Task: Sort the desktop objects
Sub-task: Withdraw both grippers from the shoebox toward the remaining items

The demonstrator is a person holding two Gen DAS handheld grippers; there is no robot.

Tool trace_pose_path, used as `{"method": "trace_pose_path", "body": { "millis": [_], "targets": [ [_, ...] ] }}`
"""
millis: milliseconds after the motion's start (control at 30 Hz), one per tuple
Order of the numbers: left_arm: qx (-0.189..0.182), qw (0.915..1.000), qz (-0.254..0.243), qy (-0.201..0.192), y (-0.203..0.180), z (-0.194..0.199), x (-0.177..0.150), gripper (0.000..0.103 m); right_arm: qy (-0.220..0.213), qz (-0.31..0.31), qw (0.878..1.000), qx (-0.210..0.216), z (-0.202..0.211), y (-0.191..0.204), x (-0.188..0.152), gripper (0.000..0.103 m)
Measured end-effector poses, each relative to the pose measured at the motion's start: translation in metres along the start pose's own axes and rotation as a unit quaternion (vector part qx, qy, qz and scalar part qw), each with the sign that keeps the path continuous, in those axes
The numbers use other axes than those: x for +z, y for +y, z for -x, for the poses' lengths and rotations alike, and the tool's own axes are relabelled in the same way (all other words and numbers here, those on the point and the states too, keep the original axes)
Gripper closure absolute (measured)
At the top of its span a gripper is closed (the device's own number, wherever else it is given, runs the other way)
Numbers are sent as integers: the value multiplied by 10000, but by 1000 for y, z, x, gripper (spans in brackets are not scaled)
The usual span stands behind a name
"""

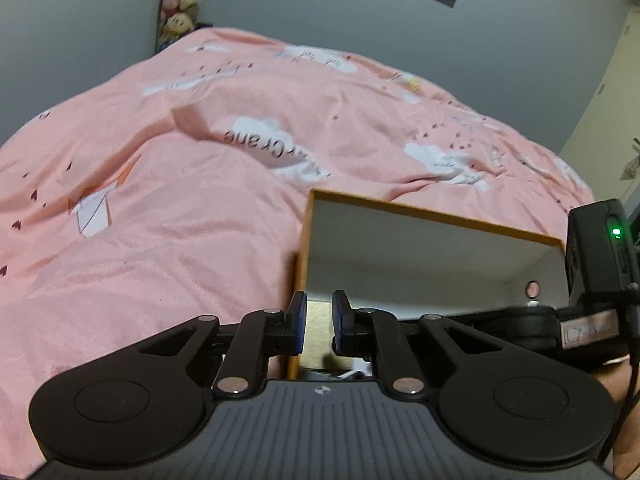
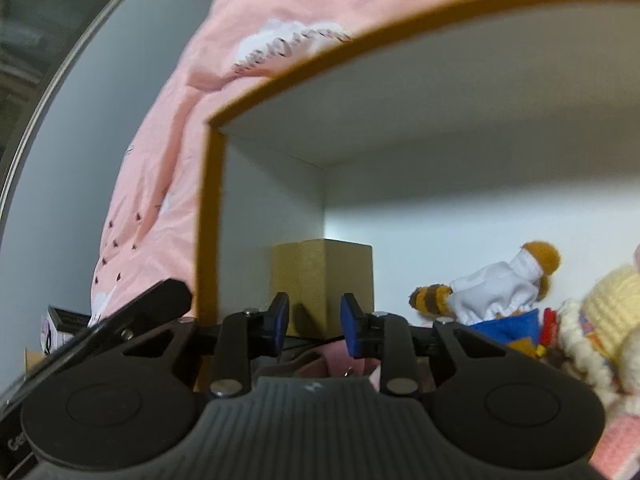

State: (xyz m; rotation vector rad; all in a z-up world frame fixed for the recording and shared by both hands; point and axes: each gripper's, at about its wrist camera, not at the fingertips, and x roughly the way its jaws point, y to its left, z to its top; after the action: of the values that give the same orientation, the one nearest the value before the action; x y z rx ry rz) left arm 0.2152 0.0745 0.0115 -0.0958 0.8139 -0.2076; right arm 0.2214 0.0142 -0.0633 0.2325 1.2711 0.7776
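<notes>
So the left gripper (image 1: pixel 319 322) sits at the bottom centre of its view, blue pads a small gap apart with nothing between them, aimed at the left edge of a white open-front shelf box with orange-brown trim (image 1: pixel 400 210); a rumpled pink patterned duvet (image 1: pixel 180 208) fills the left. The right gripper (image 2: pixel 314 324) is spread and empty too, pointing at a tan cork-textured cube (image 2: pixel 324 280) in the shelf's back corner. A plush figure in white and blue clothes (image 2: pixel 496 292) lies at middle right.
</notes>
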Motion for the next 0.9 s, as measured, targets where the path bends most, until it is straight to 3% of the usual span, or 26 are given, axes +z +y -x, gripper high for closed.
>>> {"method": "trace_pose_path", "body": {
  "millis": [167, 500, 667, 900],
  "targets": [
    [-123, 9995, -135, -245, -14, 20, -4, 88, -414, 866, 9953, -148, 36, 20, -18, 70],
    [-306, 9977, -528, -304, -41, 54, -29, 88, -1240, 2204, 9663, -486, 113, 37, -80, 61],
    [-413, 9944, -954, -172, -58, 66, -48, 88, -1548, 2506, 9525, -772, 133, 35, -114, 56],
    [-326, 9861, -1618, 174, -79, 71, -79, 87, -1510, 2565, 9478, -1142, 149, 16, -156, 52]
  ]
}}
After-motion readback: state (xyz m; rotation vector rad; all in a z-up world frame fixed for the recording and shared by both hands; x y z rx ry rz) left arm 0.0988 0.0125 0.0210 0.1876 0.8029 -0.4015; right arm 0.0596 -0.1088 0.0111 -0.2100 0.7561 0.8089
